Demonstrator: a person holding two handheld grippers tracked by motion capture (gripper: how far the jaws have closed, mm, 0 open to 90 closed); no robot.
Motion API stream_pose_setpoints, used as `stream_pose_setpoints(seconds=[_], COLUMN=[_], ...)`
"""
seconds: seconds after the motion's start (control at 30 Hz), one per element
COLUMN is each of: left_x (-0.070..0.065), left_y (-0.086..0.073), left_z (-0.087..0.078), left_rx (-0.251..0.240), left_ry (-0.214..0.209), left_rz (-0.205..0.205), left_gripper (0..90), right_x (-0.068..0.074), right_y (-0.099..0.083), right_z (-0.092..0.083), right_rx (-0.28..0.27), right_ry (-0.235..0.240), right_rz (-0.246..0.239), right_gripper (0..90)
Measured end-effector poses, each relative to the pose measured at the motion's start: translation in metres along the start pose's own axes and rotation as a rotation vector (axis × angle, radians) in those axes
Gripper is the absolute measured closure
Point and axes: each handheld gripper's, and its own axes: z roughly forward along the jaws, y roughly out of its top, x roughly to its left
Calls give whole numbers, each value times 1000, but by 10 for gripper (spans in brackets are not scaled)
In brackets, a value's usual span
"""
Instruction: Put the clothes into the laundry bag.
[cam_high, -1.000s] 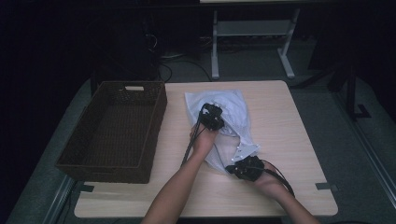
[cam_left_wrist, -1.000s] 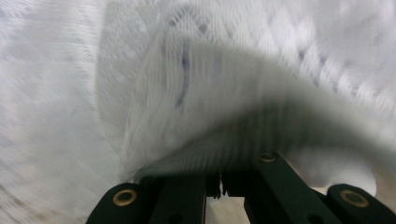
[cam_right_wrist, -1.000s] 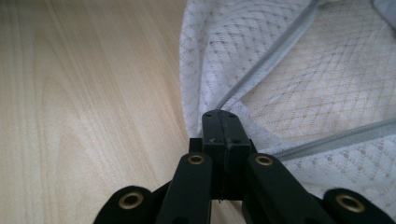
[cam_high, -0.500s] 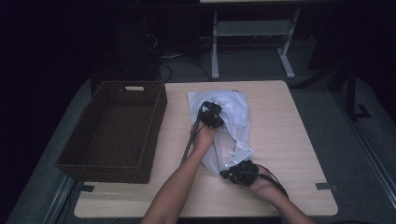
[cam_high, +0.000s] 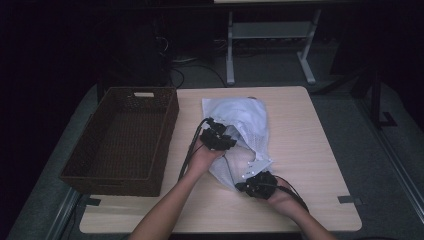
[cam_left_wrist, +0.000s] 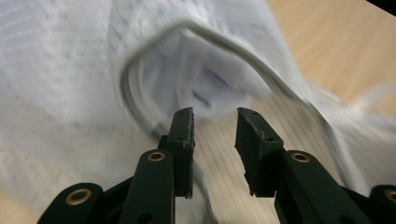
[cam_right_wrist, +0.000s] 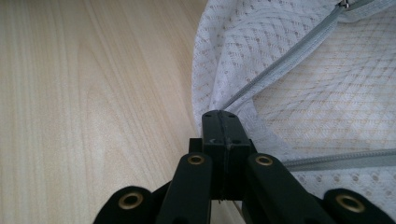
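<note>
On the surface (cam_high: 310, 150), your right hand-held gripper (cam_right_wrist: 219, 116) pinches the mesh bag's (cam_high: 240, 120) edge; your left hand-held gripper (cam_left_wrist: 215, 126), jaws just opening, stands empty at its mouth, wicker basket (cam_high: 125, 137) beside.

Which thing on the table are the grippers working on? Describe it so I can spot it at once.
On the light wooden table, just right of the dark woven basket, lies a white mesh bag with a grey zipper. The right gripper pinches its near edge; the left gripper is beside it. It is the table's one pale, soft item.
</note>
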Motion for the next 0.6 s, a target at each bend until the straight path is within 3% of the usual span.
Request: stream_pose_setpoints(seconds=[0.13,0.2,0.5,0.6], left_x=[-1,4,27,31], left_y=[-6,-3,17,20], left_z=[-21,-26,-2,5], left_rx=[-26,-35,-39,-36], left_ry=[29,49,96,90], left_rz=[25,24,-10,-6], left_gripper=[669,655,647,770], right_x=[0,-1,-1,-2], right_y=[0,0,-1,-1], right_z=[0,0,0,0], right_rx=[-4,-6,-9,-11], right_ry=[2,5,9,11], right_rz=[6,10,15,18], right_gripper=[900,900,900,900])
